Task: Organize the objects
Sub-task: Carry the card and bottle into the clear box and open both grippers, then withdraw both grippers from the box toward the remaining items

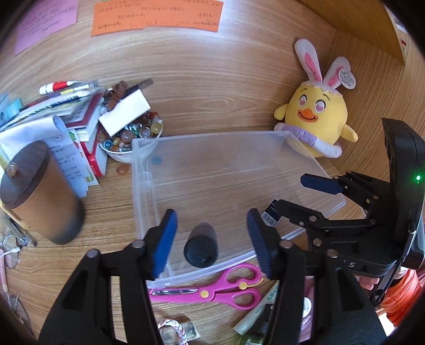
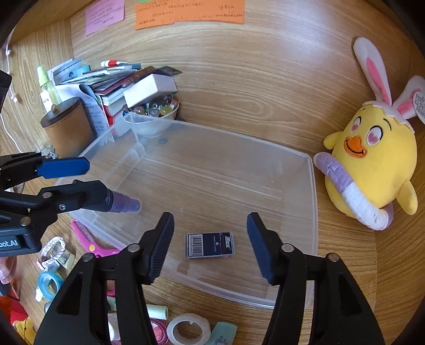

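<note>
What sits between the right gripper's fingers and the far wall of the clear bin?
In the right wrist view, only the small dark barcoded case lies on the clear bin floor; beyond it, the floor is bare.

I'm working over a home study table (image 2: 239, 79), wood-grained and cluttered with personal things. Handwritten sticky notes (image 2: 190, 12) hang on the back panel, books (image 2: 111, 90) are stacked untidily (pens on top), and a plush chick (image 2: 372, 164) sits nearby.
</note>
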